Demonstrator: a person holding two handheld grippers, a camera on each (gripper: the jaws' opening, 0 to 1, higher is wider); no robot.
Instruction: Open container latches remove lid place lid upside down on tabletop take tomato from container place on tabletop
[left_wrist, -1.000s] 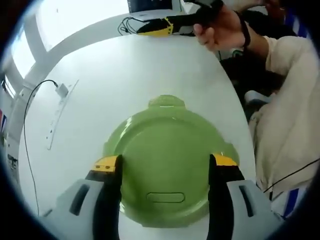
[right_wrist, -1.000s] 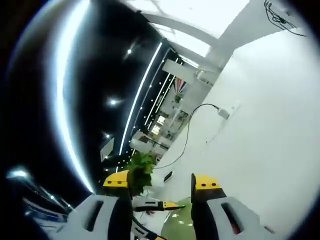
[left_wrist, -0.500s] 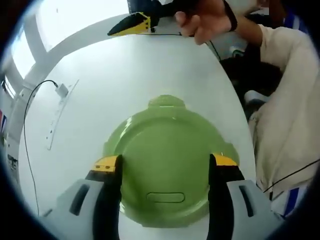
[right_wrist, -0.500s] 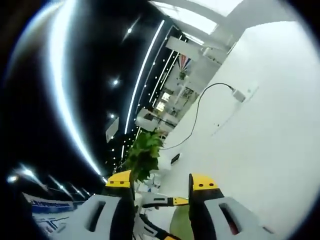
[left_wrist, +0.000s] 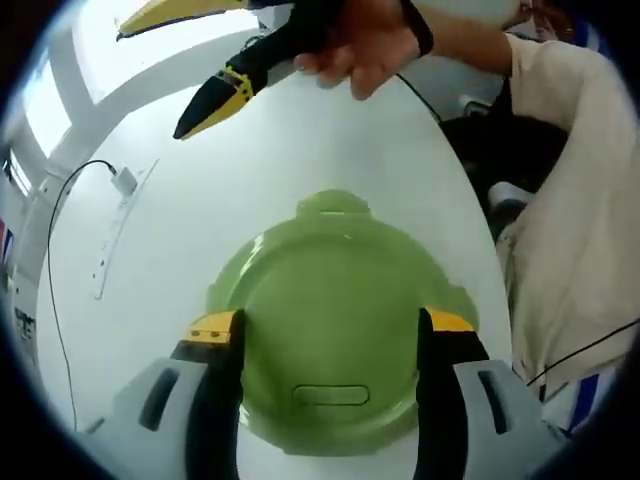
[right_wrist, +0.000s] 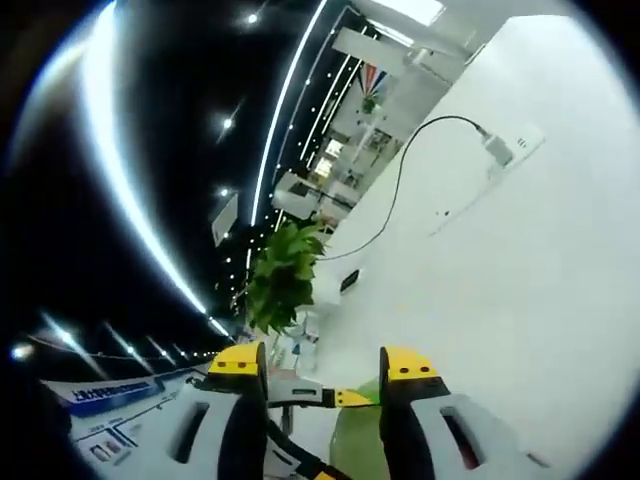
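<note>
A round green container with its lid (left_wrist: 330, 310) on sits on the white table (left_wrist: 200, 190). One latch tab (left_wrist: 333, 203) points away from me and a flat oblong recess (left_wrist: 331, 395) lies near me. My left gripper (left_wrist: 331, 323) is open, its yellow-tipped jaws standing at either side of the lid. A hand (left_wrist: 360, 40) holds my right gripper (left_wrist: 150, 85) above the table's far side, jaws apart. In the right gripper view, my right gripper (right_wrist: 322, 362) is open on nothing, with a slice of the green container (right_wrist: 355, 445) low between its jaws. Whatever is inside the container is hidden.
A black cable with a white plug (left_wrist: 122, 180) lies on the table's left part and shows again as the cable and plug (right_wrist: 500, 150). A person's pale sleeve (left_wrist: 570, 250) fills the right side. A potted plant (right_wrist: 285, 275) stands beyond the table's edge.
The hand has swung my right gripper down and to the left over the table's far side, and its view has rolled. My left gripper and the container have stayed put.
</note>
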